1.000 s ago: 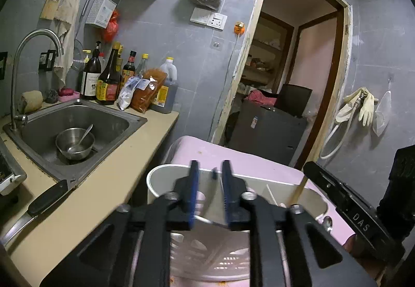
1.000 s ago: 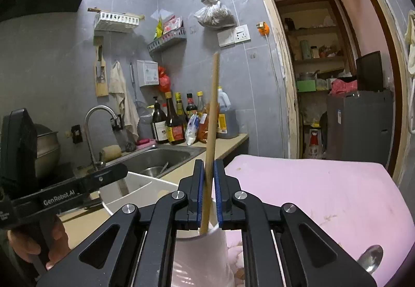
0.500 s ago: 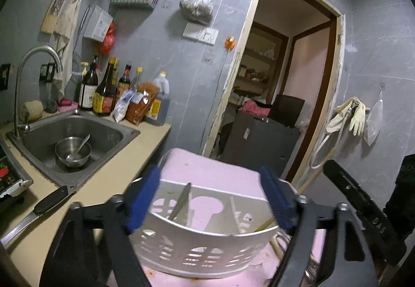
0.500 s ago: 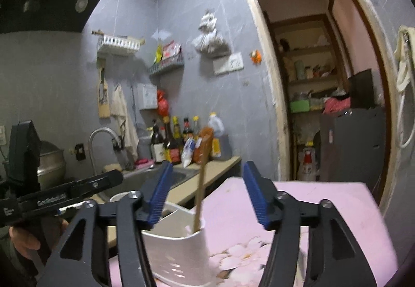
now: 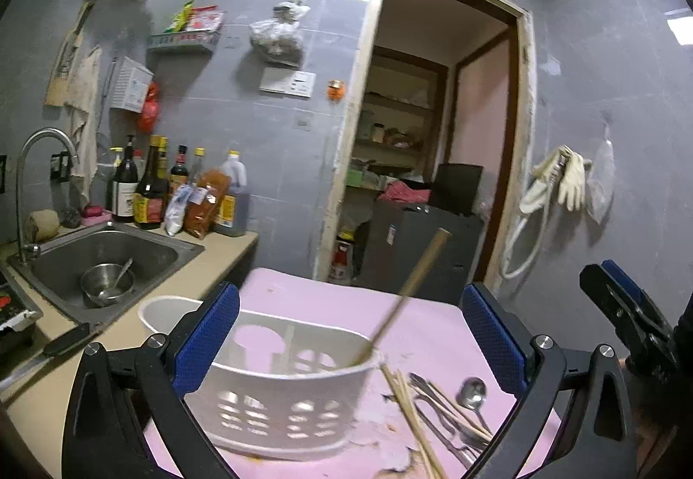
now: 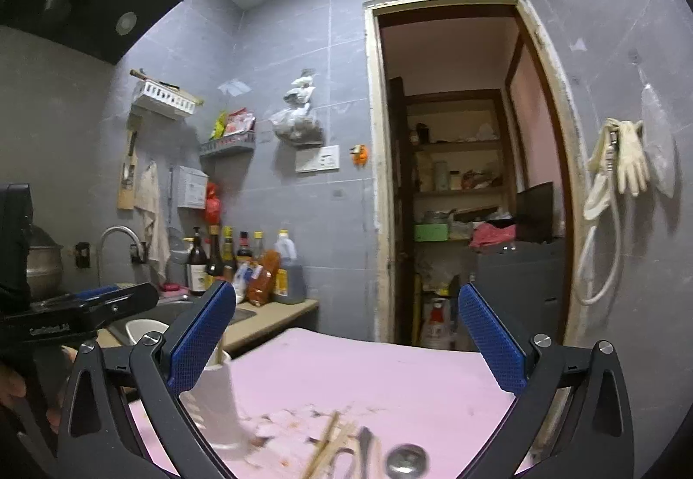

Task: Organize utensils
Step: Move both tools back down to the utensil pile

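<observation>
Both tongs have let go since the earlier frames: left tongs [image 5: 348, 342] were pinched on the rim of the white caddy, right tongs [image 6: 346, 342] were clamped on a wooden chopstick; now both are spreading wide w/ nothing pressed by the pads, and both have pulled back a bit from the caddy.

Left tongs: jaws opening, blue pads well apart. Caddy [image 5: 277, 409] sits between them in the left wrist view but isn't touched. Right tongs: jaws opening too, only pink surface [image 6: 390, 383] and the doorway seen between them.

Chopstick [image 5: 405, 297] now stands in the right-hand compartment of the caddy, leaning up and to the right, tip above the rim. That's one piece done, as far as I can judge. Other compartments look empty, tho the near wall hides the bottoms.

Still left: loose pile just right of the caddy on the pink surface – several chopsticks [image 5: 411, 414], a metal spoon [image 5: 471, 390], and some dark flat pieces under them, too tangled to name. In the right wrist view the same pile is blurred at the bottom edge.

Further out: knife [image 5: 52, 349] on the beige counter by the sink, and a bowl w/ spoon [image 5: 106, 284] in the sink; can't tell if those count. Task looks early, most utensils still out.
</observation>
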{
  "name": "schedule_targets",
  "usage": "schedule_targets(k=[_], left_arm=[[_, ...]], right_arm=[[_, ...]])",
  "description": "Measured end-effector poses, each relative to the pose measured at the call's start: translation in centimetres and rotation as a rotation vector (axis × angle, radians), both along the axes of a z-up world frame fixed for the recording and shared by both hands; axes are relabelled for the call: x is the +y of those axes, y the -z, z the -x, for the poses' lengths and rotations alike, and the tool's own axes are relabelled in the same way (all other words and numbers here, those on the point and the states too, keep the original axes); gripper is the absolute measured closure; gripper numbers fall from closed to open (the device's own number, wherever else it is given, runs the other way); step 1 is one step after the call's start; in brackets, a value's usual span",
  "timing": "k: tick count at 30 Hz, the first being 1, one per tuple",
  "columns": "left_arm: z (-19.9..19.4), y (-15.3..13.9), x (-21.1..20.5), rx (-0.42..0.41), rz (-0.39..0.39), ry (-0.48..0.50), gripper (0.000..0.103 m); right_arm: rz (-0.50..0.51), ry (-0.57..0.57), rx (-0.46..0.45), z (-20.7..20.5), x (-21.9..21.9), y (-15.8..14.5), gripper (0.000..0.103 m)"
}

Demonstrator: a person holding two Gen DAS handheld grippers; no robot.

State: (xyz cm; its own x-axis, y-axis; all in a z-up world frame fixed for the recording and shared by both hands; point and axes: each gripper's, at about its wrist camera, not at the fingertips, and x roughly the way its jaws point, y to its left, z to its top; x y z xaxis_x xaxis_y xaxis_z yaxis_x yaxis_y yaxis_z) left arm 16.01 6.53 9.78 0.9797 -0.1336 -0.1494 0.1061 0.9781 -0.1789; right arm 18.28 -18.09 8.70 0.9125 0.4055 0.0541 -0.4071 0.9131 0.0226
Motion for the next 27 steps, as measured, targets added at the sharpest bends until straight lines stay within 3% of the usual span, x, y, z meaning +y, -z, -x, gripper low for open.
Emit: schedule_targets(k=[8,19,25,27], left_arm=[[-0.2,2.1,-4.2,0.079,-0.032,0.074,0.002],[-2.6,6.7,-7.6,0.324,-0.096,0.123,0.002],[-3.8,8.4,-8.5,0.404,-0.123,0.138,0.004],[-4.1,8.7,-8.7,0.417,-0.125,0.152,0.012]], right_arm=[[0.068,0.048,0.067,-0.5,-2.9,1.9,0.0],[0.163,0.038,0.352,-5.0,-4.5,5.5,0.0],[0.202,0.003,0.547,-7.8,-5.0,8.0,0.01],[0.222,-0.004,0.588,-8.5,-5.0,8.6,0.017]])
